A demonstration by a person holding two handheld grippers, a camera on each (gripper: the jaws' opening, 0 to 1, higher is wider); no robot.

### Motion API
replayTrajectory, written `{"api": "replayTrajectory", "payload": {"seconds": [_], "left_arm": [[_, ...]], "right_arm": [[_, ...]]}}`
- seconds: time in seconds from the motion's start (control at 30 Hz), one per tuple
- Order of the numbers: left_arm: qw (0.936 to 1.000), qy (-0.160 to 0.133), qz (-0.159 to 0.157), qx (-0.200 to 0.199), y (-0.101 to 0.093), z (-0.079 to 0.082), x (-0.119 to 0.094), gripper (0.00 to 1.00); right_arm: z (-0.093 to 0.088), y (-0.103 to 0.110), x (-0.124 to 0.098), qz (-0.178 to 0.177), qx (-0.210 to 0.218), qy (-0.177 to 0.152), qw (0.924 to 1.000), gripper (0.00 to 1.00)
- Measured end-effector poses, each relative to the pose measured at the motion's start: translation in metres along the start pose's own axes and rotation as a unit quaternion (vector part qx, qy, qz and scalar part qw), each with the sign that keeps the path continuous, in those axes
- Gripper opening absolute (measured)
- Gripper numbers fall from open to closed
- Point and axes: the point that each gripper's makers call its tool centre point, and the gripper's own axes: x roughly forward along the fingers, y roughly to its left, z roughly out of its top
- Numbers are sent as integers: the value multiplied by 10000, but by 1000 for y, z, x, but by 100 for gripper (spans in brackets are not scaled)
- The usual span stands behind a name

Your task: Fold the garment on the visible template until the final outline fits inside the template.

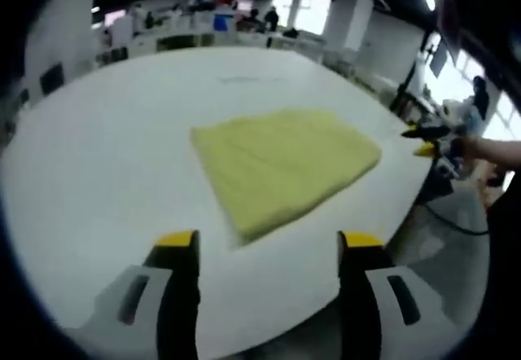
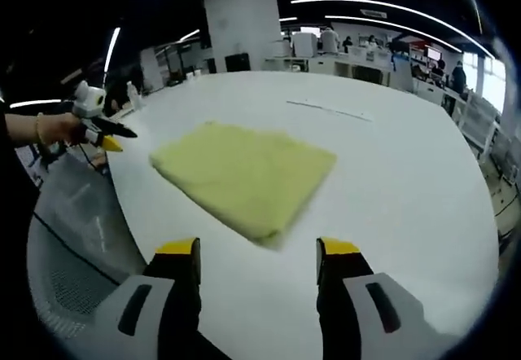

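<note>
A wide white surface (image 1: 106, 156) carries the folded yellow cloth garment (image 1: 285, 164) lying flat near its middle. Both the left claw (image 1: 269, 246) and right claw (image 2: 256, 250) hover short of it, jaws apart and empty.

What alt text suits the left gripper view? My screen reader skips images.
A folded yellow garment lies flat on a white table. The left gripper hangs open before it, empty, while the right gripper enters at the right edge.
</note>
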Motion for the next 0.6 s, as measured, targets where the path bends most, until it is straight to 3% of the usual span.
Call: {"api": "replayTrajectory", "payload": {"seconds": [0.6], "left_arm": [[9991, 343, -86, -219, 19, -17, 40, 42]], "right_arm": [[-26, -15, 44, -34, 282, 295, 9992, 27]]}}
